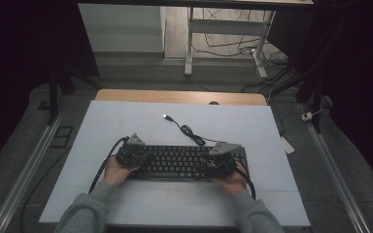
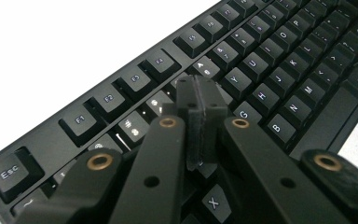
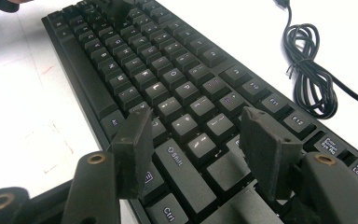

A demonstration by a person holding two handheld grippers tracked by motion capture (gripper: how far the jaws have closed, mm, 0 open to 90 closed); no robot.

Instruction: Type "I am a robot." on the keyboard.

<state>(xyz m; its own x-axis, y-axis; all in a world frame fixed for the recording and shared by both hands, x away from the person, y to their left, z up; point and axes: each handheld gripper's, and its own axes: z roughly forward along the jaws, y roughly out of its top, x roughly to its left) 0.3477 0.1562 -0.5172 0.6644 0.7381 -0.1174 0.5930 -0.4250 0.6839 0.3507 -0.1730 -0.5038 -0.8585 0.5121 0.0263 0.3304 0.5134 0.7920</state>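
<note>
**A:** Hands first, since that's what we were looking at. From the high view both forearms come in from the bottom edge in grey sleeves, elbows out, wrists angled inward. Our left gripper (image 1: 132,154) sits over the left end of the keyboard (image 1: 184,162), our right gripper (image 1: 219,162) over the right end. Both point forward and down at the keys.

**B:** Agreed. And the keyboard lies flat on the white mat (image 1: 126,121), near the front edge, lengthwise across us. Its cable (image 1: 190,132) coils just behind it, plug lying loose on the mat.

**A:** Jaws: in the left gripper view our left gripper's (image 2: 200,109) pads are pressed together, nothing between them, tips low over the number row near the left end. We can't tell if they touch a key.

**B:** Right gripper (image 3: 200,144) is different, we think. Pads stand well apart, holding nothing, hovering above the Shift and Enter area.

**A:** Yep, same read here.
</note>
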